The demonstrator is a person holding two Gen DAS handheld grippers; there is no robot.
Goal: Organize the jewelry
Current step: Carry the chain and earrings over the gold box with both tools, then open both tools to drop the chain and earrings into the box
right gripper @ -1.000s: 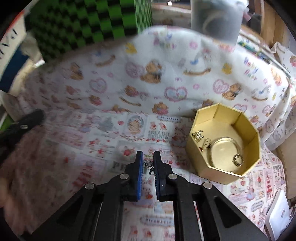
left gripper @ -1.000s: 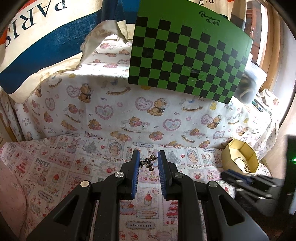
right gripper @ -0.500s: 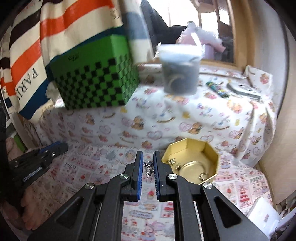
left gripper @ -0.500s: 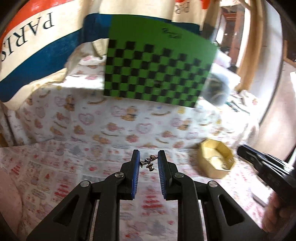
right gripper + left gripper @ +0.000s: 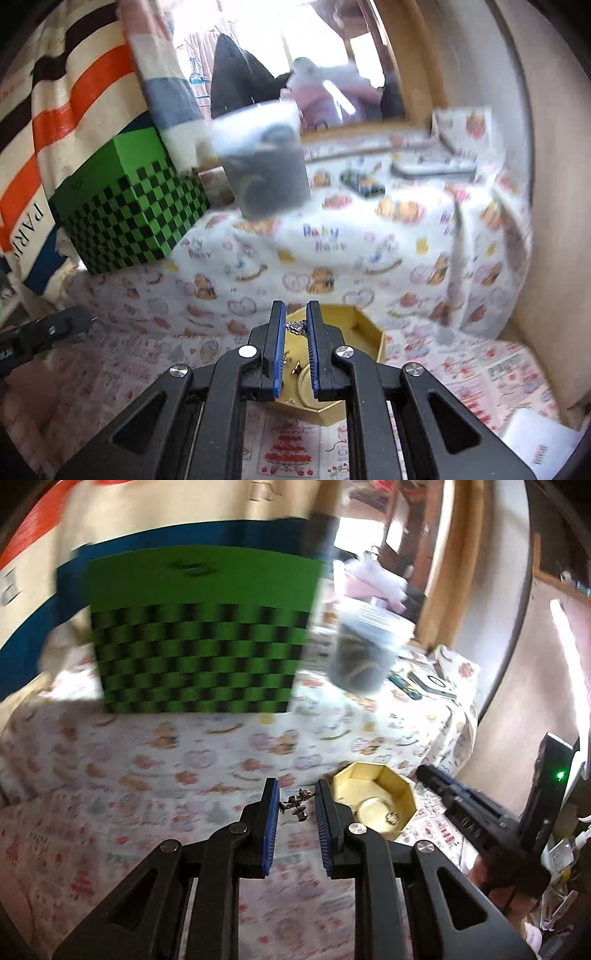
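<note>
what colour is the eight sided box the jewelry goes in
Gold, inside and out. The box shows best in the left wrist view, right of the tongs.

Daylight pours from the window [image 5: 325,55] at twelve o'clock, blown out white. Both views smear with motion blur; the checkered box [image 5: 199,635] streaks. Fisheye bending darkens every edge.

Both cams ride on the grippers and look out along the fingers, tilted down over the patterned cloth [image 5: 92,812]. Left wrist view faces the green checkered box [image 5: 199,635] head-on, with the gold octagonal box [image 5: 373,797] off to its right. Right wrist view sits close above that gold box [image 5: 369,328], green box [image 5: 129,203] far left. Both share the dark plastic tub [image 5: 266,166].
</note>
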